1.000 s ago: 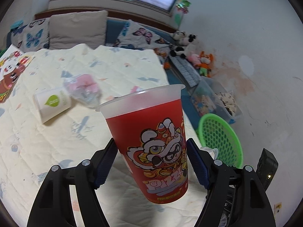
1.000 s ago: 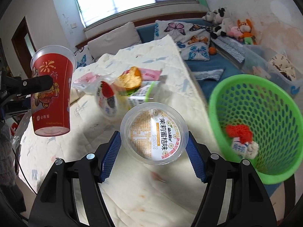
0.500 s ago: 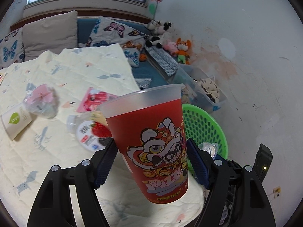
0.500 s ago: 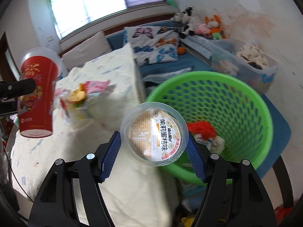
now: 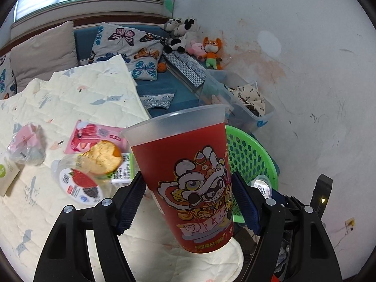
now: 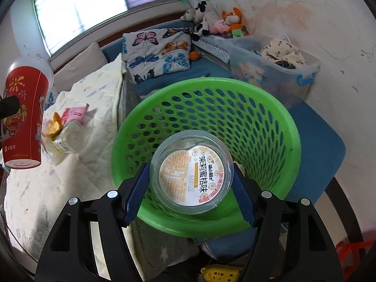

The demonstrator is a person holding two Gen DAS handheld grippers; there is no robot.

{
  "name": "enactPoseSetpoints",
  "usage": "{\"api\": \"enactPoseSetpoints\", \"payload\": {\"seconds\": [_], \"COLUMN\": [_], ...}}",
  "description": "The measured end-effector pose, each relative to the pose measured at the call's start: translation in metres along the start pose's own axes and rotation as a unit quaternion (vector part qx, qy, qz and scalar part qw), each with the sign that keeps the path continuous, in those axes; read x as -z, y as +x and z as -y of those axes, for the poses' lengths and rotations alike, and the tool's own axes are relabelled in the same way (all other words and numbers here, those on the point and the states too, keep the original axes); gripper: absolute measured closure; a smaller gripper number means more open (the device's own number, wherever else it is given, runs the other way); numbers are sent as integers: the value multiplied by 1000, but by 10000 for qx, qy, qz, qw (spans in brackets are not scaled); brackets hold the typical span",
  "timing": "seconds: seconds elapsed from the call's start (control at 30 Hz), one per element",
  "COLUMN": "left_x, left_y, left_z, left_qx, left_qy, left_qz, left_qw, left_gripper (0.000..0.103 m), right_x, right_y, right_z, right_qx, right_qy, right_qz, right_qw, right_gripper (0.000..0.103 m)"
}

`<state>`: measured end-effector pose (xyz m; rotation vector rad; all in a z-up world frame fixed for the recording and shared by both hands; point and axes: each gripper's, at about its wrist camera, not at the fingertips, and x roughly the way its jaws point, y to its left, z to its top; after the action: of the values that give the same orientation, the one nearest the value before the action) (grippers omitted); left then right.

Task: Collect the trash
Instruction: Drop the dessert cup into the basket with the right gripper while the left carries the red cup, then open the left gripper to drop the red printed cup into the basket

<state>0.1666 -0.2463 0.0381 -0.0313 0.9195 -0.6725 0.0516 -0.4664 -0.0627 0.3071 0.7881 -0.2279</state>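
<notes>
My right claw (image 6: 190, 195) is clamped on a clear jelly cup (image 6: 191, 176), label facing me, held over the mouth of the green basket (image 6: 258, 127). My left claw (image 5: 188, 199) grips a red cup (image 5: 188, 178) by its sides, upright and slightly tilted, above the near edge of the bed (image 5: 77, 101). Left of it on the quilt lie a bitten bun (image 5: 102, 156), a lidded tub (image 5: 78, 184) and a pink wrapper (image 5: 91, 134). Farther off, butterfly pillows (image 5: 131, 47) and plush toys (image 5: 188, 37) rest by the wall.

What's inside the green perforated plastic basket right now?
The right-wrist view shows only the green perforated plastic basket's bare mesh walls. Its bottom is covered by the clear round plastic cup held in the right gripper.
</notes>
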Motion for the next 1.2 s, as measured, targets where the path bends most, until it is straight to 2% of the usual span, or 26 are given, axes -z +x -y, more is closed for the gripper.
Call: {"api": "enactPoseSetpoints", "payload": {"seconds": [0.6, 0.7, 1.2], "left_x": [-11, -12, -17], "left_y": [40, 45, 77], "left_z": [34, 37, 58], "left_qx": [-35, -26, 71], "left_qy": [361, 433, 693], "left_qz": [-264, -294, -490], "left_qw": [9990, 9986, 9964], "left_gripper": [32, 32, 32], "right_x": [-4, -4, 3], "right_y": [16, 16, -2], "right_z": [13, 13, 23], "right_qx": [72, 59, 58], "right_qy": [52, 57, 58], "right_qz": [-88, -99, 106], "right_qw": [9999, 9999, 9999], "right_gripper": [34, 31, 29]}}
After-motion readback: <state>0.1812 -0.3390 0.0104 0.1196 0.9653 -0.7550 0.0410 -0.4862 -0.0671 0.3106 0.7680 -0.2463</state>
